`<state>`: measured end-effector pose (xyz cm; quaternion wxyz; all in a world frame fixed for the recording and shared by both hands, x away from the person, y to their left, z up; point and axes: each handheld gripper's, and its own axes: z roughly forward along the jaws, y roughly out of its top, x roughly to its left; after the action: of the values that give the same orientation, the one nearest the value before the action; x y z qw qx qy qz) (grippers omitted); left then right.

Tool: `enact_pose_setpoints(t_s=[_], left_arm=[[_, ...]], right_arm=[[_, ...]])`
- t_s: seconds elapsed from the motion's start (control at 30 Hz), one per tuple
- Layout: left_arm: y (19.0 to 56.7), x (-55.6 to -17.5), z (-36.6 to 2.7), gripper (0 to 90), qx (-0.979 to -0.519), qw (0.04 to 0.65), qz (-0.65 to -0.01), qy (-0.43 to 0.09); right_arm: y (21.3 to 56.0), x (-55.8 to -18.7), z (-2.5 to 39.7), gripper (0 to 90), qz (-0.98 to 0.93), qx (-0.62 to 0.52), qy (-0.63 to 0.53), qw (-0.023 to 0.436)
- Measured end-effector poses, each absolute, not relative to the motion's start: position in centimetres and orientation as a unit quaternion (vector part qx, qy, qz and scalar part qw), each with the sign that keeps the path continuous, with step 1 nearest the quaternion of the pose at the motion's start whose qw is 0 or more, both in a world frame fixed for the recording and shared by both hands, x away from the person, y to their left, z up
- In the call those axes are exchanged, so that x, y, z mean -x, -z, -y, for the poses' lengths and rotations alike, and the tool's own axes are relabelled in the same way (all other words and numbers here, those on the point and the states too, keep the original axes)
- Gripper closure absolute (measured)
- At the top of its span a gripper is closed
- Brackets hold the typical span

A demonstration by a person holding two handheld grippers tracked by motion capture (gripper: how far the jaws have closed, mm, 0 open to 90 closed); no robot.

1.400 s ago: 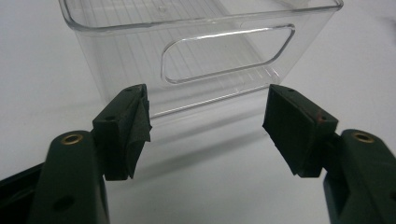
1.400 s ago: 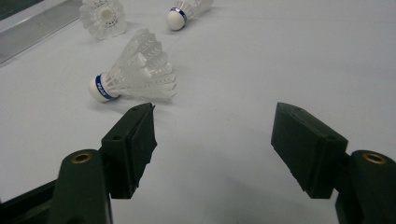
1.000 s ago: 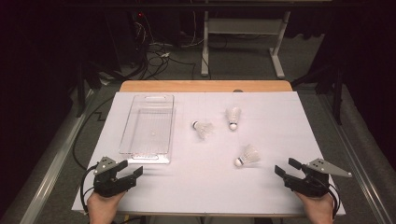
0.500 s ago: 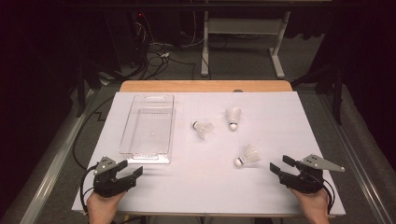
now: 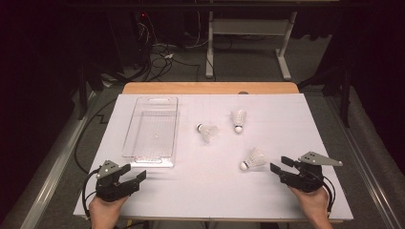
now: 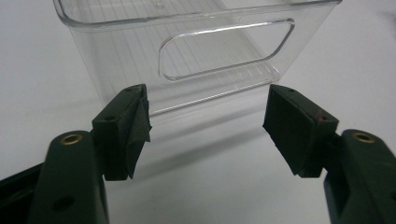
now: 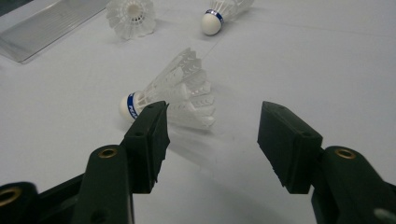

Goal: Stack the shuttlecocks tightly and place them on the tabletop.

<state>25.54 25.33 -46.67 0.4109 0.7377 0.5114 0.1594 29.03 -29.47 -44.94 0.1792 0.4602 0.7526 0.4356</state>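
Two grippers sit at your edge of the white table (image 5: 210, 191), both with jaws spread wide and nothing between them. Your right gripper (image 5: 278, 169) is nearest the work: it points at the closest shuttlecock (image 5: 253, 158), which lies on its side just ahead of the jaws, not touching them. In the right gripper view that shuttlecock (image 7: 173, 95) has its cork tip and blue band toward the left jaw, with the feather skirt fanning toward the gap between the jaws. Your left gripper (image 5: 134, 174) rests just short of the clear tray (image 5: 152, 131), at the tray's near end. In the left gripper view the tray's near wall (image 6: 196, 51), with its oblong handle cut-out, stands just beyond the open jaws, and you are holding nothing there.

Farther from the closest shuttlecock, toward the tray, a second shuttlecock (image 5: 207, 131) lies on its side beside the tray's right wall, apart from it. A third shuttlecock (image 5: 238, 119) lies beyond the closest one, a little farther back, with its cork tip pointing toward you. All three shuttlecocks are on the bare table, outside the tray.
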Motion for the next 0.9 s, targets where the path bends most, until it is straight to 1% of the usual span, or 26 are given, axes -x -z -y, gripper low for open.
enact_pose_setpoints(t_s=[0.07, 0.2, 0.6, 0.77, 0.9], left_arm=[[46.7, -25.5, -25.3, 32.3, -0.74, 0.407, -0.511, -0.163], [46.7, -25.5, -25.1, 32.4, -0.741, 0.406, -0.509, -0.164], [46.7, -25.5, -25.1, 33.4, -0.747, 0.401, -0.503, -0.168], [46.7, -25.5, -25.0, 33.5, -0.747, 0.401, -0.502, -0.172], [46.7, -25.5, -25.0, 33.6, -0.748, 0.401, -0.5, -0.172]], right_arm=[[44.9, -29.3, 29.3, 46.7, -0.757, -0.462, -0.431, 0.166], [44.7, -29.7, 28.7, 47.8, -0.766, -0.461, -0.419, 0.158], [43.4, -31.2, 27.0, 52.9, -0.789, -0.451, -0.391, 0.143], [43.2, -31.7, 26.4, 56.8, -0.796, -0.446, -0.386, 0.137], [43.3, -32.2, 26.1, 57.1, -0.8, -0.447, -0.378, 0.128]])
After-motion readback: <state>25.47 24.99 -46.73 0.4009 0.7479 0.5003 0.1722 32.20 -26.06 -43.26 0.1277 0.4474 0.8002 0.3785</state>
